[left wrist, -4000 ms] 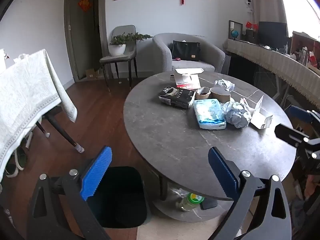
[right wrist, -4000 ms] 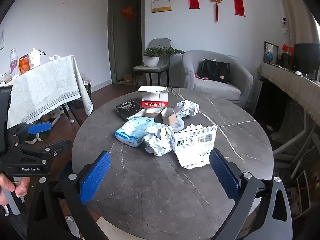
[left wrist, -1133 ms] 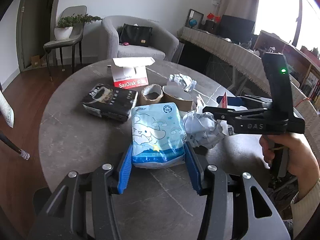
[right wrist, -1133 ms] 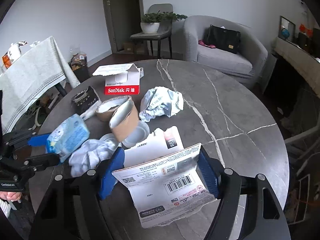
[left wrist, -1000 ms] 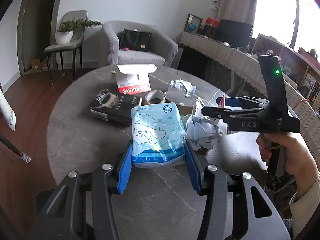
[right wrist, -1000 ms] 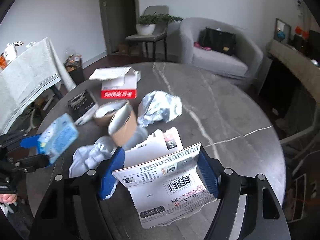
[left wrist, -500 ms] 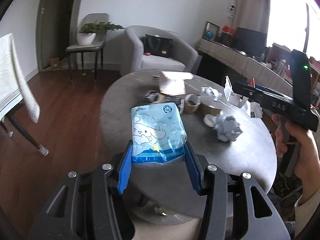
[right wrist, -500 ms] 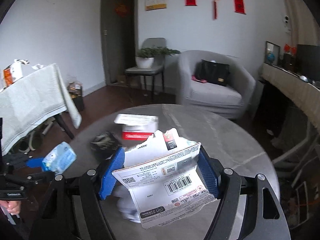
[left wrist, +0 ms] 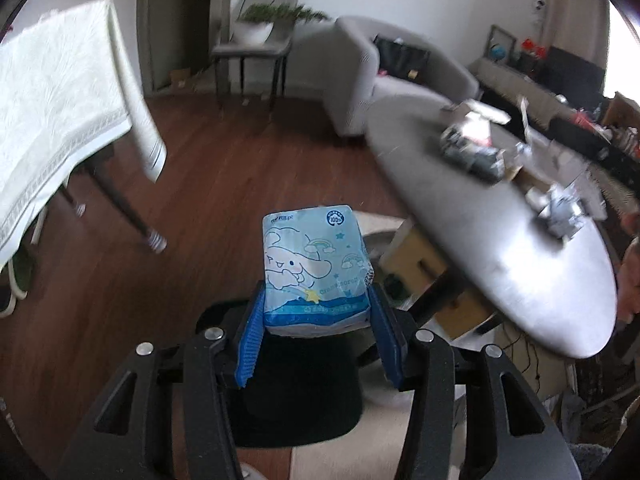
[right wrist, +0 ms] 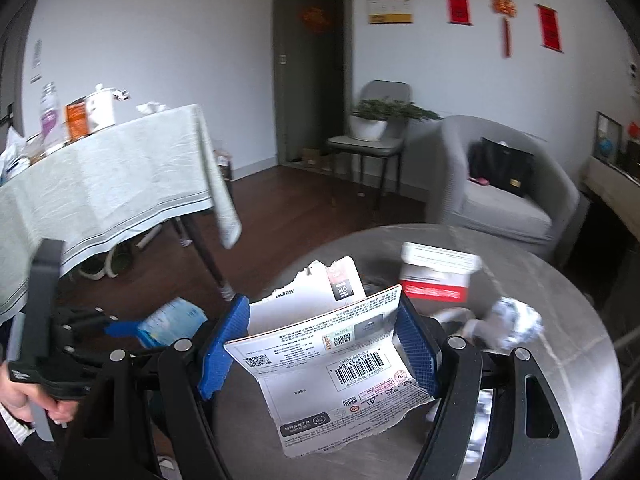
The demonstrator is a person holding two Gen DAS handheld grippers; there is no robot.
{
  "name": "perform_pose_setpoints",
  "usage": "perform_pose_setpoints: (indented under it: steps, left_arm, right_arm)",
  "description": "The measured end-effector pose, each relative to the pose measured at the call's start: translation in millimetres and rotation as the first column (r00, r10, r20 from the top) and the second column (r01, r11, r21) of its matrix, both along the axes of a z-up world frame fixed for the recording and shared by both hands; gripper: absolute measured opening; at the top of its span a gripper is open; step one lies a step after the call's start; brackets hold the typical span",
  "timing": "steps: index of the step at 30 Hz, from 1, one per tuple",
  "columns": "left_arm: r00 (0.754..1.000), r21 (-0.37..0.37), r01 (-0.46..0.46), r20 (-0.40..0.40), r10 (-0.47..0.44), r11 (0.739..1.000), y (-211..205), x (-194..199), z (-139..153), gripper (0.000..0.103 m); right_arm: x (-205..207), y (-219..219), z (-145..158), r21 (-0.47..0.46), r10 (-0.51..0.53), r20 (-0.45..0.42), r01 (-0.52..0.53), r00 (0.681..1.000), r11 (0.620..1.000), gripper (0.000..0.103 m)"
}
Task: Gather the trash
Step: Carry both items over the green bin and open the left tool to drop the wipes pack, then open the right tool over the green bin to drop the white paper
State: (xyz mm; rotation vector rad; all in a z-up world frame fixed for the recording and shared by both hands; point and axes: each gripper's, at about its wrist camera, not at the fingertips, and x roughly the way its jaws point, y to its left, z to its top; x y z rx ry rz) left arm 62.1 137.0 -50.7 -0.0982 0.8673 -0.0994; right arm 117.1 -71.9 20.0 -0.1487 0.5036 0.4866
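Note:
My left gripper [left wrist: 320,334] is shut on a light blue tissue pack [left wrist: 314,268] with a cartoon dog. It holds the pack in the air above a black trash bin [left wrist: 298,408] on the floor beside the round grey table [left wrist: 520,280]. The pack also shows in the right wrist view [right wrist: 172,320]. My right gripper [right wrist: 320,344] is shut on a torn white mailer envelope [right wrist: 340,360] with a barcode, held over the table [right wrist: 560,360]. A crumpled paper ball [right wrist: 516,320] and a red-and-white box [right wrist: 438,278] lie on the table.
A table with a white cloth [left wrist: 52,120] stands at the left, its leg [left wrist: 120,204] near the bin. A grey armchair [right wrist: 504,192] and a chair with a plant [right wrist: 376,136] stand at the back. More trash [left wrist: 480,152] lies on the round table, blurred.
My left gripper has swung left off the table with the tissue pack and now hangs over the bin. My right gripper has lifted and turned left with the envelope.

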Motion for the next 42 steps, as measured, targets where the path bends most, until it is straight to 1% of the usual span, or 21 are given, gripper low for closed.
perform_pose_setpoints:
  steps: [3, 5, 10, 11, 12, 14, 16, 20, 26, 30, 32, 35, 38, 40, 42]
  left_arm:
    - [0.999, 0.021, 0.001, -0.052, 0.0, 1.0, 12, -2, -12, 0.053]
    - [0.995, 0.015, 0.001, -0.105, 0.0, 1.0, 24, -1, -25, 0.053]
    - [0.974, -0.009, 0.006, -0.227, -0.008, 1.0, 43, 4, -55, 0.054]
    - [0.971, -0.01, 0.006, -0.239, -0.008, 1.0, 45, 4, -59, 0.057]
    - [0.968, -0.011, 0.012, -0.252, -0.015, 1.0, 47, 4, -63, 0.062]
    - [0.966, 0.0, 0.018, -0.257, -0.018, 1.0, 51, 1, -66, 0.069]
    - [0.966, 0.012, 0.022, -0.259, -0.018, 1.0, 53, 0, -64, 0.071]
    - [0.97, 0.007, -0.008, -0.244, 0.01, 1.0, 68, -3, -59, 0.071]
    - [0.983, 0.009, -0.083, -0.162, 0.083, 0.997, 96, -11, -37, 0.066]
    - [0.988, 0.013, -0.117, -0.096, 0.117, 0.993, 108, -16, -19, 0.062]
    - [0.989, 0.013, -0.128, -0.076, 0.129, 0.992, 112, -18, -13, 0.059]
    - [0.988, 0.0, -0.145, -0.051, 0.145, 0.989, 118, -20, -5, 0.057]
    - [0.987, -0.012, -0.16, -0.029, 0.16, 0.987, 121, -21, 5, 0.049]
    - [0.987, -0.027, -0.161, -0.008, 0.161, 0.987, 121, -24, 13, 0.046]
    - [0.986, -0.042, -0.164, 0.015, 0.165, 0.986, 121, -27, 21, 0.044]
  right_arm:
    - [2, 28, -1, 0.004, 0.046, -0.008, -0.046, 0.999, 0.999, 0.074]
    - [3, 48, -2, 0.005, 0.074, -0.018, -0.074, 0.997, 0.997, 0.074]
    - [1, 90, -8, 0.023, 0.136, -0.049, -0.135, 0.99, 0.991, 0.074]
    - [1, 96, -10, 0.021, 0.143, -0.053, -0.142, 0.988, 0.99, 0.074]
    - [1, 105, -13, 0.016, 0.154, -0.063, -0.153, 0.986, 0.988, 0.074]
    - [1, 117, -18, 0.013, 0.167, -0.082, -0.167, 0.982, 0.986, 0.074]
    - [3, 129, -25, 0.0, 0.176, -0.104, -0.177, 0.979, 0.984, 0.074]
    - [6, 146, -40, -0.021, 0.186, -0.144, -0.191, 0.972, 0.981, 0.074]
    - [7, 166, -56, -0.048, 0.199, -0.185, -0.212, 0.962, 0.976, 0.074]
    - [11, 181, -76, -0.073, 0.199, -0.231, -0.22, 0.952, 0.973, 0.074]
    - [12, 187, -85, -0.083, 0.198, -0.254, -0.225, 0.947, 0.971, 0.074]
    - [13, 200, -103, -0.099, 0.204, -0.292, -0.241, 0.934, 0.965, 0.074]
    - [12, 207, -120, -0.097, 0.211, -0.335, -0.257, 0.918, 0.962, 0.074]
    - [9, 210, -133, -0.087, 0.218, -0.369, -0.267, 0.903, 0.96, 0.074]
    - [7, 214, -146, -0.103, 0.216, -0.396, -0.277, 0.892, 0.955, 0.074]
